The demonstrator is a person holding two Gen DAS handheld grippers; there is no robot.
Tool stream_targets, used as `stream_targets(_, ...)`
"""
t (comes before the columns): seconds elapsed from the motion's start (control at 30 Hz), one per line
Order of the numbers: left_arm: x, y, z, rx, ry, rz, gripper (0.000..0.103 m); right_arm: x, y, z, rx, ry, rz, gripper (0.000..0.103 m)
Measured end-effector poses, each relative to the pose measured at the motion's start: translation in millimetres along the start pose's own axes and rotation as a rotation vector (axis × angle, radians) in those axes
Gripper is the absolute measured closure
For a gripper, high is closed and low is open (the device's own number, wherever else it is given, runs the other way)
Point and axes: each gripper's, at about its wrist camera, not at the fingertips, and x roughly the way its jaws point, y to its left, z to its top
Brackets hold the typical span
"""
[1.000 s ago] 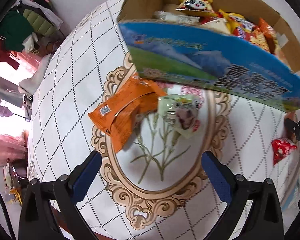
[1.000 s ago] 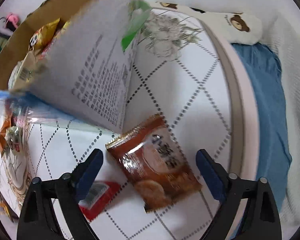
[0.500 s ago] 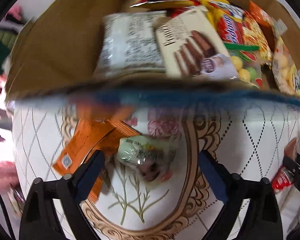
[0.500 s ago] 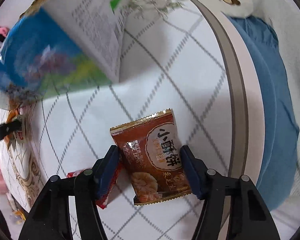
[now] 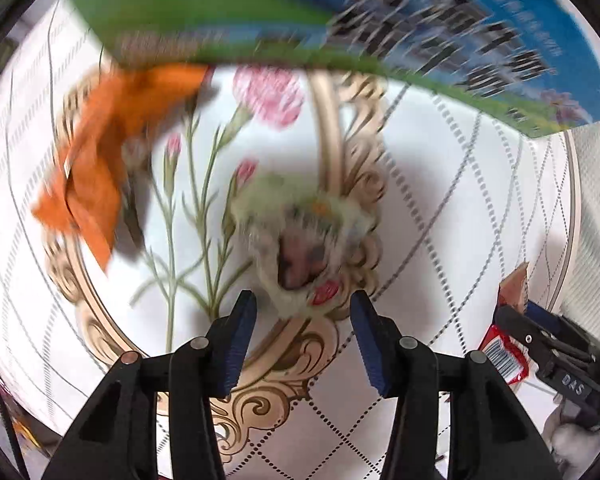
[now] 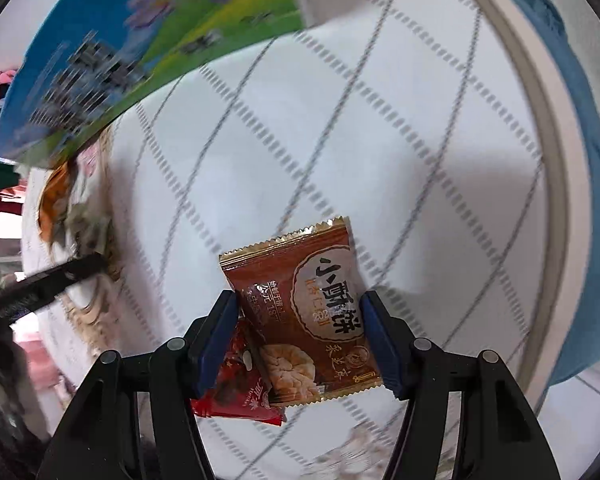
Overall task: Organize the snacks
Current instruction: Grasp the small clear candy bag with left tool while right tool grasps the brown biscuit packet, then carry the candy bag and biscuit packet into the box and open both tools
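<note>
right gripper [image 6: 298, 330] clamps brown packet [image 6: 300, 312]; left gripper [image 5: 302, 334] closing, green packet [image 5: 300, 240] just ahead, ungripped; could miss it.

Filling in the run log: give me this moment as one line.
left claw: closing, green pack between pads | right claw: shut on brown pack | box: beyond

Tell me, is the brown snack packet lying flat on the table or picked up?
Picked up, it seems. The brown snack packet sits clamped between the right gripper's jaws, its top corner sticking out above the table.
</note>
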Motion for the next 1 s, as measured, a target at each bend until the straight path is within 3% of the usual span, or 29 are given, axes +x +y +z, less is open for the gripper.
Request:
stream_targets(0.1,2,11,1,-0.050,0.020,-0.063,0.057,2,7,-7,0.001,0.002,-0.017,0.036)
stream_targets(0.2,-13,21,8,-0.088,0.006,-0.107,0.051,3,5,-5,0.026,0.012,0.001,0.031)
stream_targets(0.23,-21,21,8,-0.090,-0.015,-0.113,0.045,4,4,-5,0.029,0.018,0.003,0.030)
stream_targets(0.27,-28,24,11,-0.078,-0.033,-0.101,0.036,4,0,-1,0.030,0.020,0.003,0.029)
stream_targets(0.37,-31,16,16,-0.002,-0.078,0.009,0.026,8,1,16,0.016,0.025,-0.013,0.027)
stream_targets(0.57,11,1,46,0.049,0.025,0.072,0.026,21,25,25,-0.035,-0.004,-0.060,0.026)
stream_targets(0.63,16,1,49,0.045,0.012,0.079,0.026,22,31,26,-0.052,-0.027,-0.070,0.033)
stream_targets(0.77,9,0,62,0.032,-0.027,0.073,0.038,15,38,30,-0.026,-0.072,-0.045,0.036)
stream_targets(0.93,-6,13,42,0.035,-0.027,0.060,0.038,2,41,44,0.013,-0.110,0.025,0.036)
stream_targets(1.0,-3,12,42,0.053,-0.019,0.045,0.034,4,41,53,0.030,-0.074,0.046,0.034)
